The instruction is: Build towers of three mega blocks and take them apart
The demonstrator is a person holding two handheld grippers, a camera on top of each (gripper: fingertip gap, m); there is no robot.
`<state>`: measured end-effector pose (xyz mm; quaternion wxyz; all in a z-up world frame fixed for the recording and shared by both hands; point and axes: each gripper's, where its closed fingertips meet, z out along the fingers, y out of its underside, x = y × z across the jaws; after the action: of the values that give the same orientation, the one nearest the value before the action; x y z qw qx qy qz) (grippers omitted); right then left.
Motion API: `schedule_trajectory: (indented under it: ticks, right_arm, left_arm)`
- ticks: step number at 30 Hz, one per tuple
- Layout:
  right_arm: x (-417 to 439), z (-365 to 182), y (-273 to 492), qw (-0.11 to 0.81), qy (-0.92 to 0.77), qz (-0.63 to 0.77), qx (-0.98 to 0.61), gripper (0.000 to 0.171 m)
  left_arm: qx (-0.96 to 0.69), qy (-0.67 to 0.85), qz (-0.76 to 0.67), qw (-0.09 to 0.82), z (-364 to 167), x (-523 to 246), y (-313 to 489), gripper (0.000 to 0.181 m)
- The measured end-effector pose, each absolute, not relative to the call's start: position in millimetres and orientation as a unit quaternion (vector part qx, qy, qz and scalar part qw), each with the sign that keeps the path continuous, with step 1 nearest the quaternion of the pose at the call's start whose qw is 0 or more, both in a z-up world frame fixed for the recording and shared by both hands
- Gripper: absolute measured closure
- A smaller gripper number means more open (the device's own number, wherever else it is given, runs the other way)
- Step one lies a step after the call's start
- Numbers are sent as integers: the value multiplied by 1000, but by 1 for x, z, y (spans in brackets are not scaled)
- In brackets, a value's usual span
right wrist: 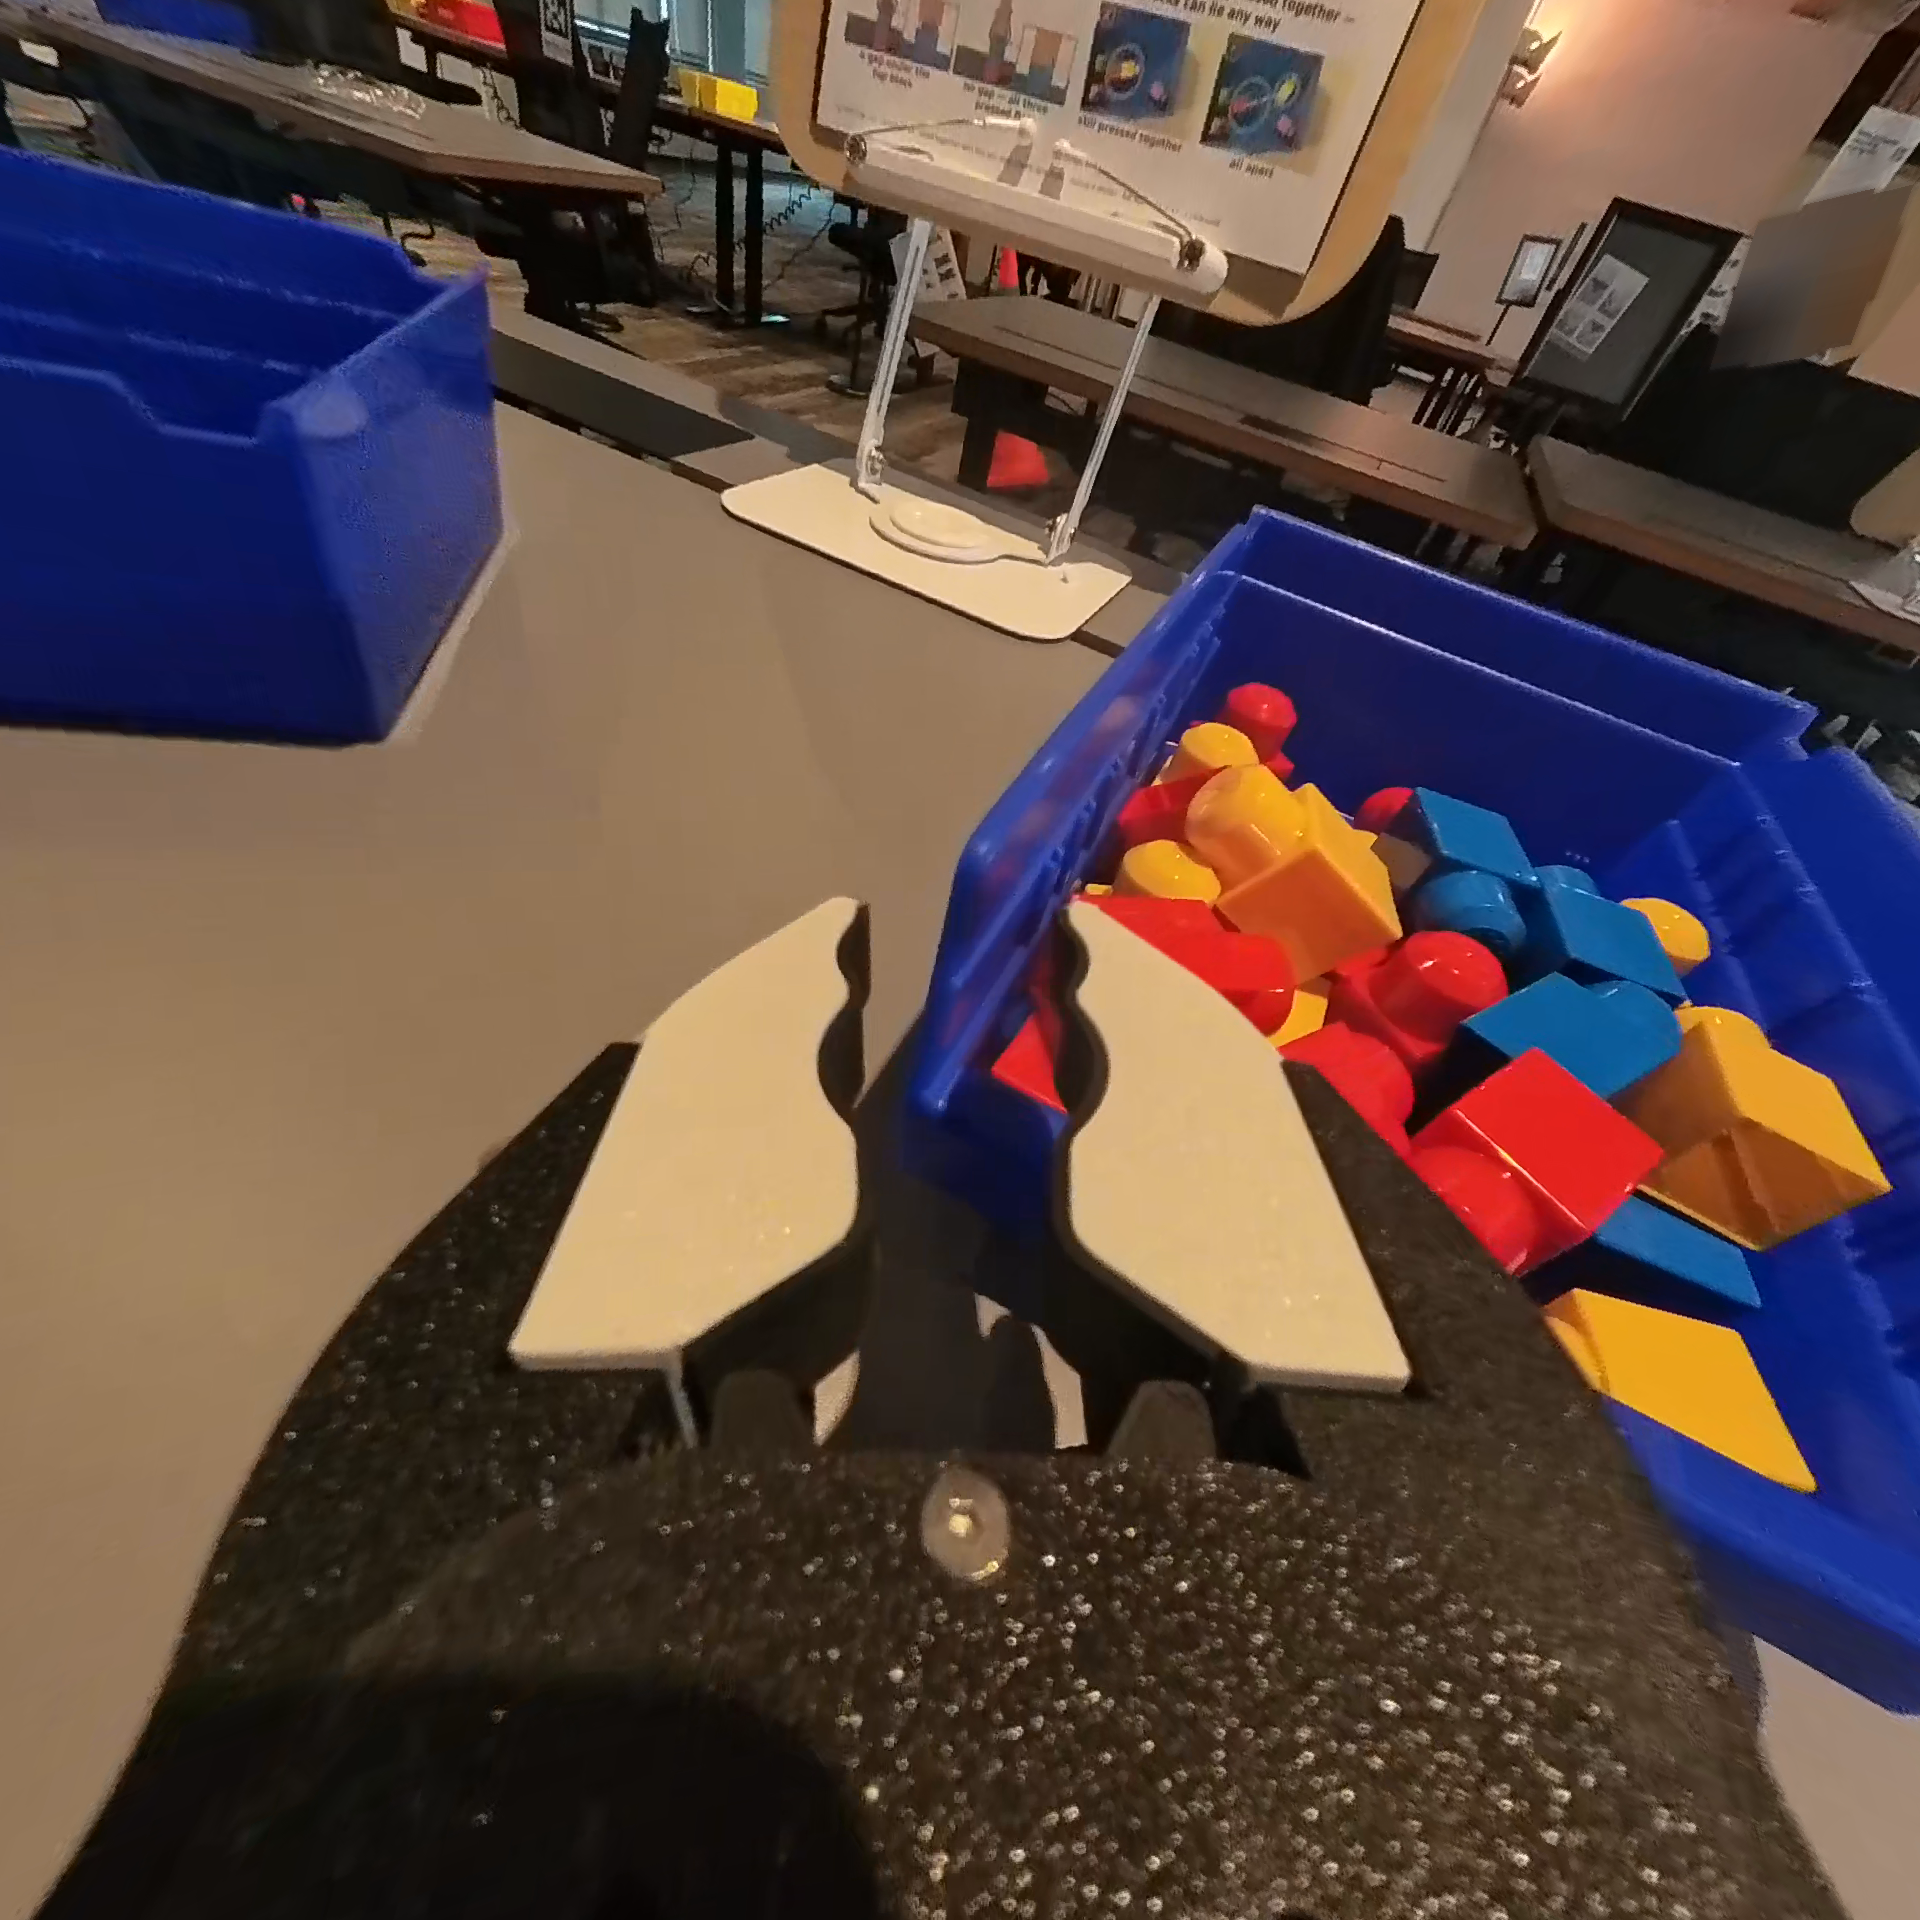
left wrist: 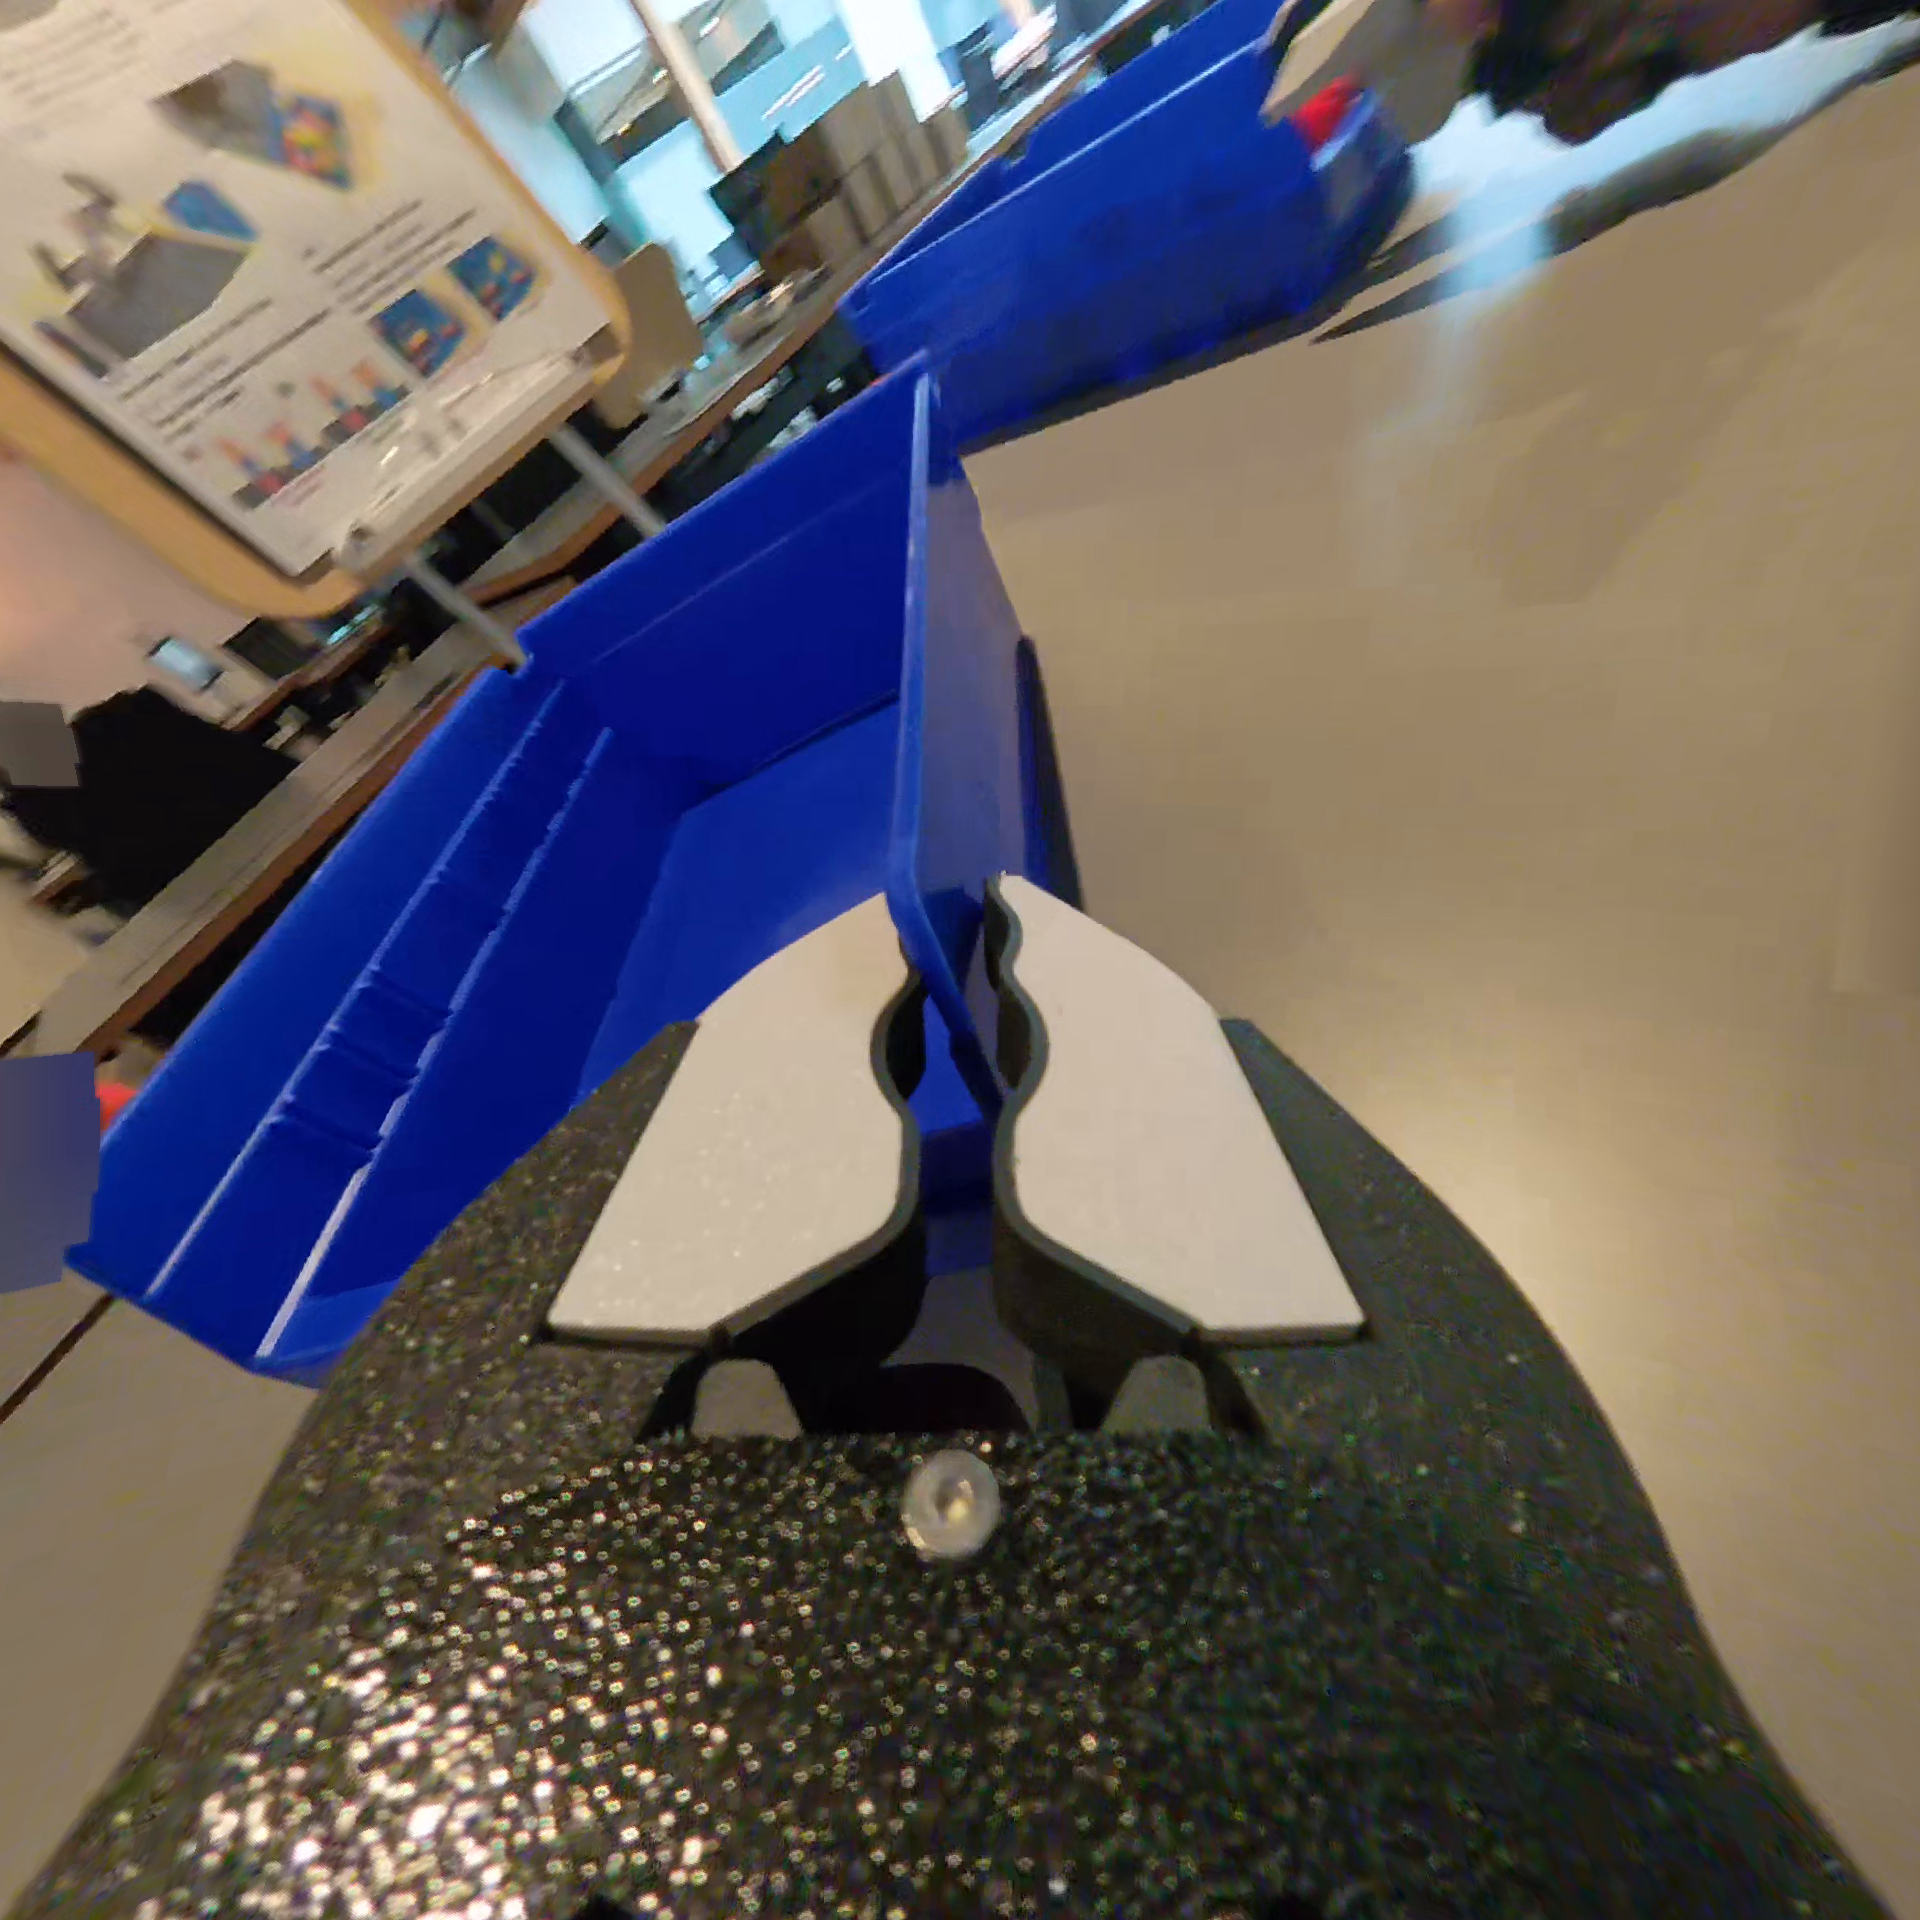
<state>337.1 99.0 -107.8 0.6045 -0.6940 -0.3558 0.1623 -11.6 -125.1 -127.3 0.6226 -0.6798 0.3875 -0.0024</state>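
On the left, the left hand-held gripper [left wrist: 951, 925] pinches the wall of an empty blue bin [left wrist: 727, 831], while the right hand-held gripper [right wrist: 961, 920] straddles, unclosed, the full bin's [right wrist: 1455, 665] rim, its mega blocks [right wrist: 1455, 997] loose, so I judge no tower begun.

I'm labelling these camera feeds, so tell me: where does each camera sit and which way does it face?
Left wrist view: on the left gripper, looking along its fingers, shut on the side wall of an empty blue plastic bin.
Right wrist view: on the right gripper, open astride the wall of a blue plastic bin of red, yellow and blue blocks.
Shared: grey tabletop, both bins, instruction board on a white stand.
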Motion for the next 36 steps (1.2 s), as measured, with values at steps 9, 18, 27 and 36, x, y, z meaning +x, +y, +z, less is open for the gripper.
schedule_trajectory:
  ticks: [9,18,27,36]
  right_arm:
    - [334,-118,102,588,-368,150,-705,152]
    - [334,-119,108,587,-363,126,-713,157]
    - [321,-119,101,581,-409,141,-690,157]
    - [290,-119,62,560,-496,223,-625,154]
  left_arm:
    - [-625,484,-134,598,-127,35,-173,176]
    - [-600,529,-238,550,-128,69,-204,177]
    - [-588,546,-280,527,-128,79,-217,179]
    - [-572,566,-322,500,-128,82,-237,179]
